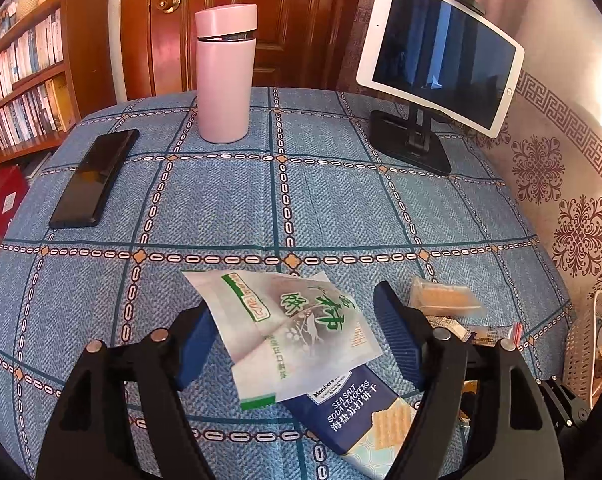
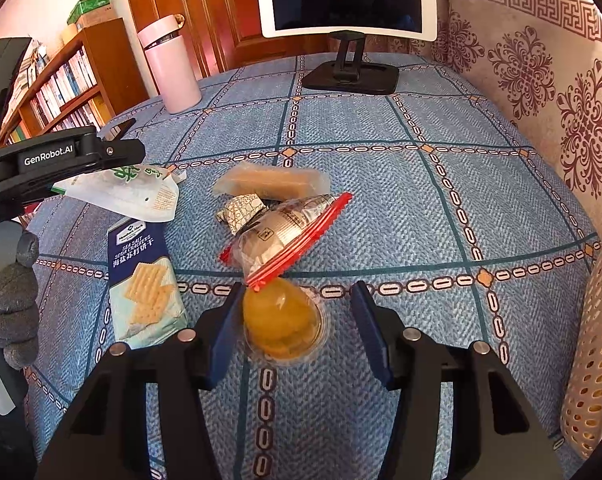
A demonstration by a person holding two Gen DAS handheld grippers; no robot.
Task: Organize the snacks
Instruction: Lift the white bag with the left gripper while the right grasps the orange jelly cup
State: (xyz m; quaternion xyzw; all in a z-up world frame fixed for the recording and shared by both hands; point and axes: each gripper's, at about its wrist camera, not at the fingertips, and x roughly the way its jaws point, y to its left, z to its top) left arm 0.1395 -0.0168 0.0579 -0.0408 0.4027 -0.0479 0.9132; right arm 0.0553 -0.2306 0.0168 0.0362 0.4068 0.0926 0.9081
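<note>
Cracker pack [image 1: 353, 412] reads "SEA SALT SODA CRACKERS" (Member's Mark brand).

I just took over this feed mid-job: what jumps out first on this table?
The snack pile at the near edge of the blue checked tablecloth: a white-and-green pouch lying over a sea salt cracker pack between the open left gripper, and a yellow jelly cup between the open right gripper. Behind stand a pink tumbler and a tablet.
</note>
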